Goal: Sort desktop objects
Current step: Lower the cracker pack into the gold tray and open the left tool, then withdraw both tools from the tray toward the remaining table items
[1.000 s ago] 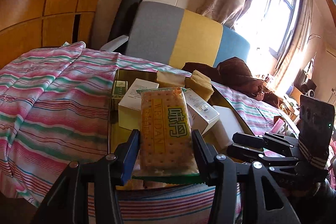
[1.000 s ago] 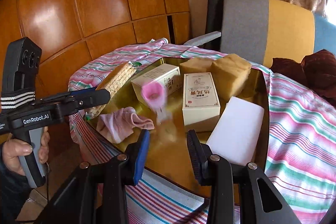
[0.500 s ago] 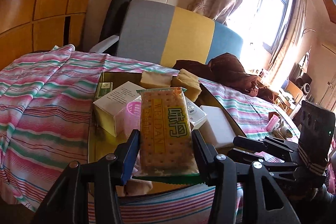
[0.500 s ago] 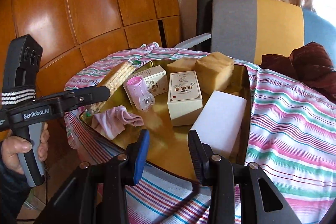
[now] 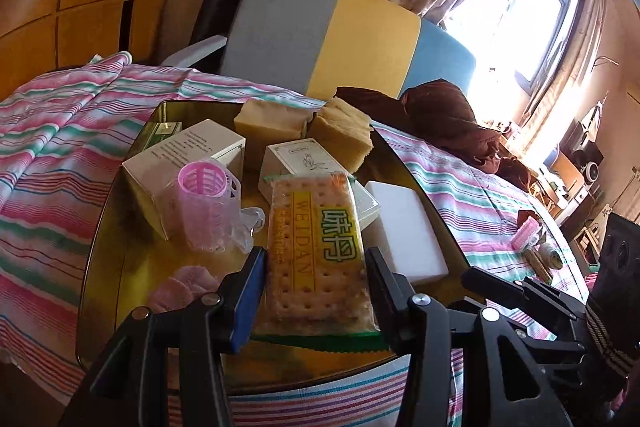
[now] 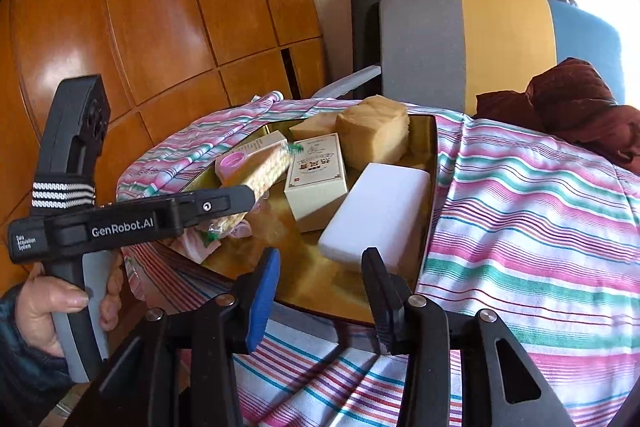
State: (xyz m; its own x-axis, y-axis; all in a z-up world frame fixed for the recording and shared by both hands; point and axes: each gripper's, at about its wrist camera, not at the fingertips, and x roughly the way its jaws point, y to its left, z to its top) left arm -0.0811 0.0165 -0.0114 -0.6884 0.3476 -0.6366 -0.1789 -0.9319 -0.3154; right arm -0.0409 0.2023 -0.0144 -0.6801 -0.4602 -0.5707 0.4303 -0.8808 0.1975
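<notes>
Left tongs clamped; right tongs parted, empty.

The tray looks like shiny gold metal, mirror-glossy, sitting on soft striped cloth. Cracker pack is crinkly clear plastic, the white block is matt foam, boxes are smooth cardboard, and the wall panels are glossy varnished wood.

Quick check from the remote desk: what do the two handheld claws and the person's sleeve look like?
Both claws are black plastic with silver screws. On each, one finger has a blue pad. The left claw reads "GenRobot.AI" in white on its side, with a grey-fronted handle and a black-and-white striped band. The right claw matches. The sleeve is dark, quilted.
</notes>
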